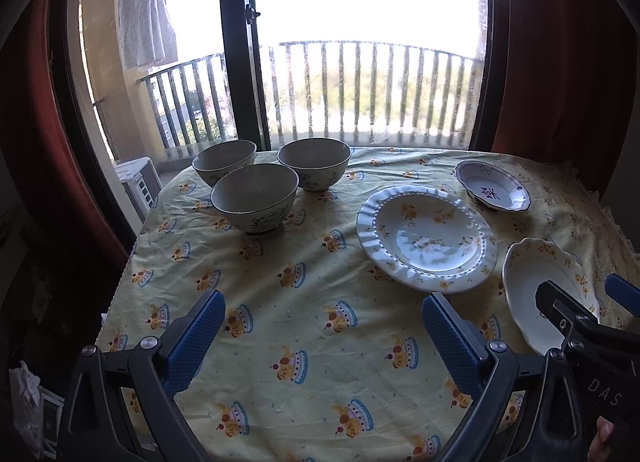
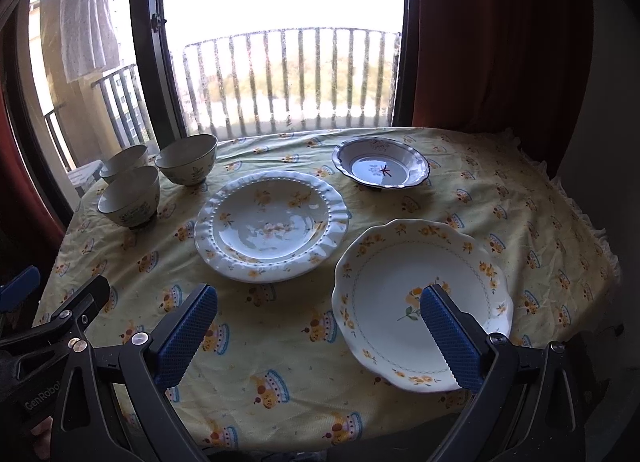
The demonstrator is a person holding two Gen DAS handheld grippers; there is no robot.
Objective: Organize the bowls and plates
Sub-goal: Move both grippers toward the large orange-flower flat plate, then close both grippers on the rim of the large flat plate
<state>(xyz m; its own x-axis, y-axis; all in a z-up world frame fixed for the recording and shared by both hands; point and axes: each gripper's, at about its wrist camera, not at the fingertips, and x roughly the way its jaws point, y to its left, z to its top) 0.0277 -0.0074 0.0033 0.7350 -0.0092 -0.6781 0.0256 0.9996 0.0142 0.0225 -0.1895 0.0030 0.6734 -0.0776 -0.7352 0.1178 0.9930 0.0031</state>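
We hold the left gripper (image 1: 322, 336) with fingers spread wide over bare tablecloth (image 1: 304, 282), gripping nothing. Our right gripper (image 2: 318, 336) is likewise spread, one pad above the scalloped yellow-flower plate (image 2: 400, 294) near the table's near edge. The ribbed plate (image 2: 272, 222) sits mid-table, the blue-rimmed dish (image 2: 382, 162) behind it, three bowls (image 1: 256, 186) clustered by the far left edge

Left gripper (image 1: 324, 336): black angular frame, silver round screws, blue cross-hatched finger pads (image 1: 448, 336). Right gripper (image 2: 318, 328): same black frame, blue textured pads (image 2: 450, 336). White lettering "DAS" and "GenRobo" on the black bodies. Bare fingertip skin at frame edge.
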